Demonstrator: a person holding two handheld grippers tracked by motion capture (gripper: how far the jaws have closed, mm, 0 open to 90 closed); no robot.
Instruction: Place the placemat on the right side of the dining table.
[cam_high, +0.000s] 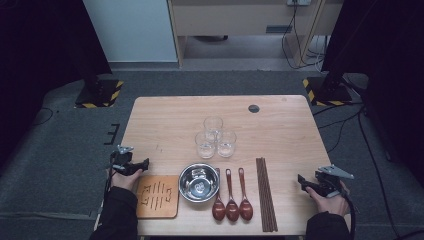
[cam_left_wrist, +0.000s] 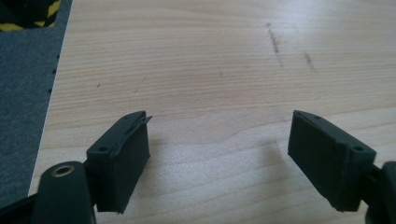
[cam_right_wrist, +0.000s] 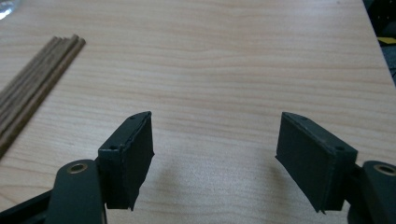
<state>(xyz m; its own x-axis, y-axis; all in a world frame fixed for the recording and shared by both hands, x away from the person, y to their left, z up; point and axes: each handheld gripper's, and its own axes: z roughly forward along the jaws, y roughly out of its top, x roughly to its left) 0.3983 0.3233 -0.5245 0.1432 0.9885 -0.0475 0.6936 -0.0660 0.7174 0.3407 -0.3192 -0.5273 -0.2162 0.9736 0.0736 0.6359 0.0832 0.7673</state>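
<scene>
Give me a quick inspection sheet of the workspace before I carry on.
Surface: wooden table, faint dark scuffs in the left gripper view.
Job's things: wooden trivet, nearest the left hand-held gripper; bundle of chopsticks, nearest the right.
Clutter: metal bowl; three wooden spoons side by side; three clear glasses clustered.
Grippers: left hand-held gripper open, nothing between the jaws; right hand-held gripper open, nothing between the jaws.
Cables: loose cables on the floor behind the table.
Surroundings: grey carpet; two stand bases with yellow-black tape.
</scene>
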